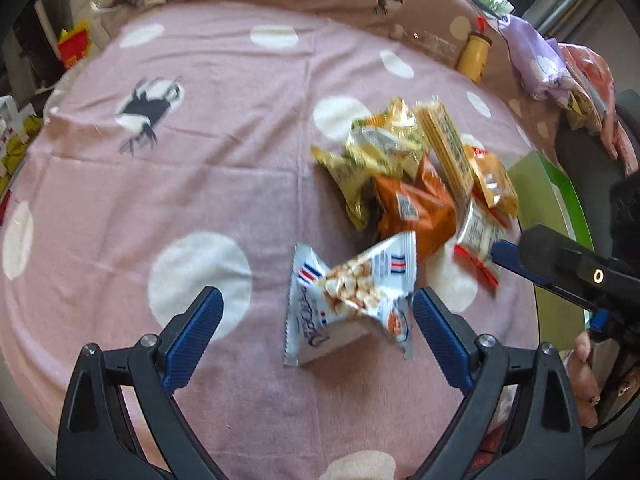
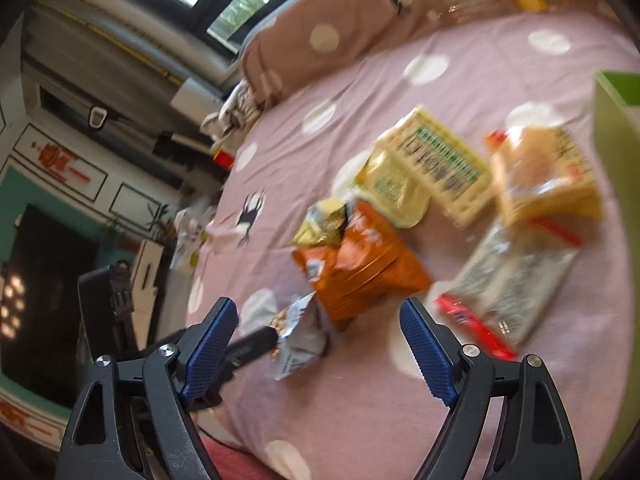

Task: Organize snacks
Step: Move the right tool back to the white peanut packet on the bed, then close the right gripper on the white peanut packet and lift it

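While the snacks sat in a loose heap on the pink spotted bedspread (image 1: 120,208), sorting looked barely started. Left gripper (image 1: 316,316) was spread wide, nothing clamped; a white packet (image 1: 348,304) lay between its pads, untouched as far as I could tell. Right gripper (image 2: 318,342) was also wide open and empty, pointed at the orange bag (image 2: 360,268), with the gold packets (image 2: 390,194), a yellow box (image 2: 444,164) and a clear red-edged packet (image 2: 516,284) beyond. Green bin (image 2: 612,128) stood just beside the pile at the bed's edge; its inside was hidden, so I could not say if anything was in it. Judged left to do: pick up every packet in the heap and group or bin it. Both views were motion-blurred.
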Available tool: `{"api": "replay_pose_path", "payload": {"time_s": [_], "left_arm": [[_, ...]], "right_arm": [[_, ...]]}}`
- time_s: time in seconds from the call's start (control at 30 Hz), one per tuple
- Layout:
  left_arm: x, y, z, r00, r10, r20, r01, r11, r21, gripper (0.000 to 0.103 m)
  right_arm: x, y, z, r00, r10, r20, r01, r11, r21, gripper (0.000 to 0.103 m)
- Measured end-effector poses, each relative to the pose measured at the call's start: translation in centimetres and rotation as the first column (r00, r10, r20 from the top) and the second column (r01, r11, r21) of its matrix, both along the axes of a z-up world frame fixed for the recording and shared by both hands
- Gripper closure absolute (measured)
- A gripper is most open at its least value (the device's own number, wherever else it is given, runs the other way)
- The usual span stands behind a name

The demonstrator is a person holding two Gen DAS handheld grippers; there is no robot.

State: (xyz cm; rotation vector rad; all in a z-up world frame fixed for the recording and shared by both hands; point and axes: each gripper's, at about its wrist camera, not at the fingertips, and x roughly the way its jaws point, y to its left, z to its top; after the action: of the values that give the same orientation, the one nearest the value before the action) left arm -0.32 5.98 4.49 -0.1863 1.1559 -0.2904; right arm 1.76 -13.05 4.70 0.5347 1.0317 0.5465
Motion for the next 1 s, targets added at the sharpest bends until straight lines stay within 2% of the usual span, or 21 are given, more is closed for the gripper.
{"api": "replay_pose_path", "payload": {"time_s": [0.2,0.33,0.43,0.5,0.57,0.8,1.0], "left_arm": [[0.2,-1.5,-2.1,0.993,-0.074,-0.093,0.068,0.995,-0.07,0.007],[0.1,-2.1,-2.1,0.994,-0.074,-0.077,0.07,0.996,-0.048,0.007],[-0.4,-2.8,-1.8,0.991,-0.116,-0.065,0.112,0.992,-0.059,0.019],[-0.6,-3.1,-1.7,0.991,-0.125,-0.058,0.122,0.991,-0.053,0.03],[-0.6,-3.2,-1.5,0.989,-0.134,-0.063,0.13,0.989,-0.07,0.037],[-1.6,-4.9,2.1,0.986,-0.162,0.049,0.165,0.985,-0.053,0.038],[-2.9,-7.6,6.2,0.962,-0.197,0.191,0.206,0.978,-0.027,0.04]], "right_arm": [[0.9,2.1,-2.2,0.996,0.061,-0.07,-0.059,0.998,0.021,0.034],[1.6,3.1,-4.2,0.986,0.095,-0.135,-0.087,0.994,0.062,0.042],[1.8,3.7,-5.2,0.981,0.109,-0.159,-0.099,0.993,0.072,0.052],[1.8,3.7,-5.4,0.982,0.104,-0.16,-0.096,0.994,0.06,0.053],[1.7,3.3,-5.3,0.983,0.091,-0.16,-0.083,0.995,0.056,0.055],[0.7,1.2,-1.8,0.997,0.054,-0.057,-0.052,0.998,0.048,0.057],[-0.9,-1.3,2.7,0.997,0.006,0.079,-0.008,1.0,0.02,0.057]]}}
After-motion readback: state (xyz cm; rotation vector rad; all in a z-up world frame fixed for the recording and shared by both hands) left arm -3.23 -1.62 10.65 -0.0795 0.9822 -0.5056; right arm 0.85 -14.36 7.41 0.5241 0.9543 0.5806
